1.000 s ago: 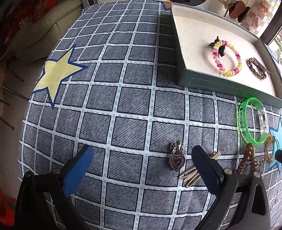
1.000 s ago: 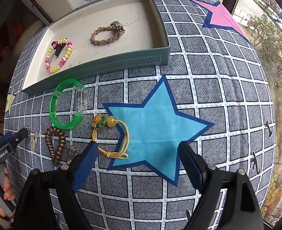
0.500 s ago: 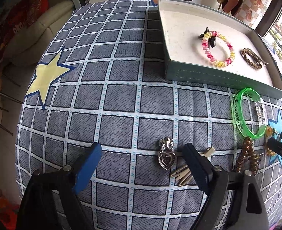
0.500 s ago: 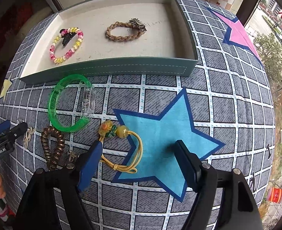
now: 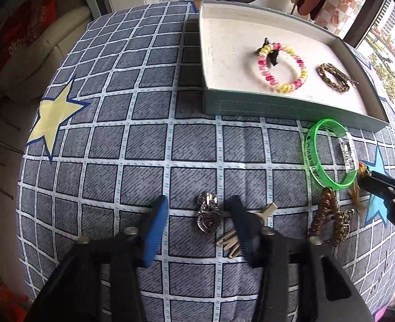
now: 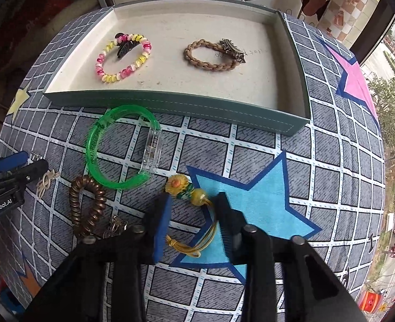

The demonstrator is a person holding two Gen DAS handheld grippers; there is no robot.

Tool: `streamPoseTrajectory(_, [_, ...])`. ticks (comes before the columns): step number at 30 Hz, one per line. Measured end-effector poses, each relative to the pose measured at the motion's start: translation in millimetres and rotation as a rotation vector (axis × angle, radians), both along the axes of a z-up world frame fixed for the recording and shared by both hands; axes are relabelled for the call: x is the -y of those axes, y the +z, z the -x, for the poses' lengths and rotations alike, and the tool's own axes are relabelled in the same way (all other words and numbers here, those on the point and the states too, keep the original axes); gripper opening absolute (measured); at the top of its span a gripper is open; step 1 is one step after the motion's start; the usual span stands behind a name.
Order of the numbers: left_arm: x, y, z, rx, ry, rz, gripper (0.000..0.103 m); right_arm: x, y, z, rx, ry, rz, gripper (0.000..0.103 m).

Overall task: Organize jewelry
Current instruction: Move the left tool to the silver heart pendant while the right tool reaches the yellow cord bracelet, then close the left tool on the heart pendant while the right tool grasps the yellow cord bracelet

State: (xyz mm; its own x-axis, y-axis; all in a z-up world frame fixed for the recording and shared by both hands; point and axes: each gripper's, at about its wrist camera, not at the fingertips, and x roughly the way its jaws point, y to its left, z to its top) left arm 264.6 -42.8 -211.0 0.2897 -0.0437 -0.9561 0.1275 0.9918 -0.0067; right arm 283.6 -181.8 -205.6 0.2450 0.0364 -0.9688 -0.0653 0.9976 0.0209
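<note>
The left claw [image 5: 197, 204] is closing around the heart pendant [image 5: 208, 221], which lies flat between the jaws near the worktop's [image 5: 143, 139] near edge, with a gap on each side. The right claw [image 6: 194, 201] appears pressed together on the cord of the yellow beaded tie [image 6: 198, 196], at the blue star's rim.

The beige clip [image 5: 228, 238] lies just beside the pendant and partly under the left claw's right finger, so it could be pinched or dragged along. A flat pendant could also be skated across the cloth instead of being caught. The thin cord might slip from the pads, and its beads, close to the green bangle [image 6: 95, 145], could nudge it when lifted. The brown coil tie [image 6: 86, 206] sits between the two claws, so a sideways move risks a knock.

The tray [image 6: 170, 104] stands toward the far edge, and its front wall must be cleared from above. Open floor is left in its left and right parts. Bare cloth lies toward the far left corner.
</note>
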Motion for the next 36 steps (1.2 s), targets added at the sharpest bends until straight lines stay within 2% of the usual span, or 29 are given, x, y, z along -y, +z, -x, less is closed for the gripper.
streamPoseTrajectory(1, [4.0,1.1,-0.1,-0.002,-0.007,0.003,0.036,0.7,0.7,0.0,-0.001,-0.003,-0.011,0.013])
streamPoseTrajectory(3, [11.1,3.4,-1.2,-0.006,-0.019,0.019,0.029,3.1,3.5,0.6,-0.002,-0.021,-0.042,0.013])
streamPoseTrajectory(8, [16.0,14.8,4.6,-0.002,-0.031,0.058,0.029,11.7,10.8,4.5,0.005,-0.067,-0.109,0.013])
streamPoseTrajectory(9, [16.2,17.7,6.9,0.002,-0.033,0.067,0.026,16.9,9.2,5.2,0.008,-0.072,-0.118,0.013])
streamPoseTrajectory(10, [14.9,20.8,9.8,0.005,-0.038,0.075,0.017,21.8,7.6,5.9,0.013,-0.076,-0.124,0.013])
streamPoseTrajectory(15, [13.1,36.9,17.7,0.02,-0.046,0.098,0.017,46.9,6.5,13.0,0.028,-0.11,-0.185,0.013])
streamPoseTrajectory(26, [-8.0,62.3,21.7,0.056,-0.07,0.122,0.017,86.5,40.2,41.7,0.074,-0.141,-0.263,0.013])
streamPoseTrajectory(31, [-20.3,50.9,11.2,0.059,-0.051,0.063,0.017,81.6,37.3,36.4,0.071,-0.15,-0.272,0.013])
streamPoseTrajectory(35, [-15.7,41.8,9.9,0.075,-0.085,-0.01,0.017,80.8,35.1,37.0,0.061,-0.155,-0.285,0.013])
streamPoseTrajectory(36, [-16.6,40.5,9.9,0.081,-0.088,-0.014,0.025,80.9,34.7,37.8,0.058,-0.156,-0.287,0.013])
